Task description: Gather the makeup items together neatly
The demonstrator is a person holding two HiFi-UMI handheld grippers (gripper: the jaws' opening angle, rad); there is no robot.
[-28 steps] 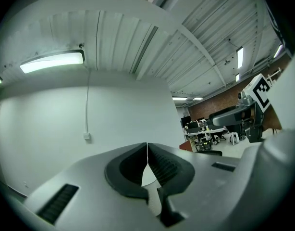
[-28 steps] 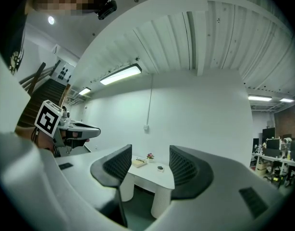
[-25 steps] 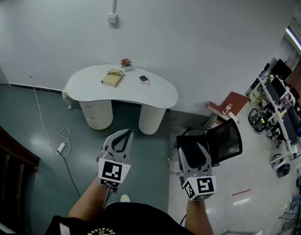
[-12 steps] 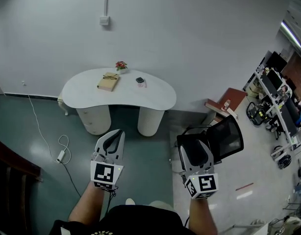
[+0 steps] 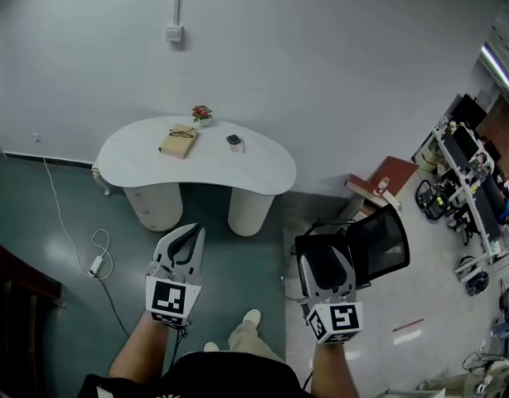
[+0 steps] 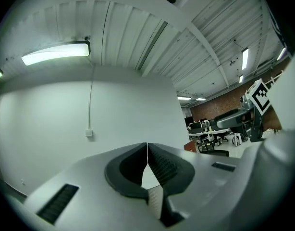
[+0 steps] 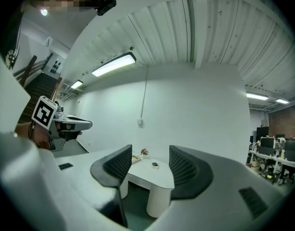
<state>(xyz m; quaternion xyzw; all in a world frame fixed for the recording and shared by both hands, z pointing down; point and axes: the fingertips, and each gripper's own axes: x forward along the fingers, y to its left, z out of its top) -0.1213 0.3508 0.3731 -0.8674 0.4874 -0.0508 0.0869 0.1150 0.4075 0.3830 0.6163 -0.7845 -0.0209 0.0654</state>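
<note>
Left claw (image 5: 185,234) jaws together, empty; right claw (image 5: 324,260) jaws apart, empty. Makeup (image 5: 235,140) on bench (image 5: 263,172), 12 o'clock, well apart from claws.

Risk: careless reach tips flower (image 5: 201,113) or shoves box (image 5: 178,139).

Chair (image 5: 370,239) just beside right claw, 3 o'clock. Cable (image 5: 95,255) on floor (image 5: 64,222), 9 o'clock, likely trip hazard.

There is one white table (image 5: 263,172), one tan book (image 5: 177,140), one potted flower (image 5: 201,114), one small dark item (image 5: 234,140), one black chair (image 5: 379,243)
</note>
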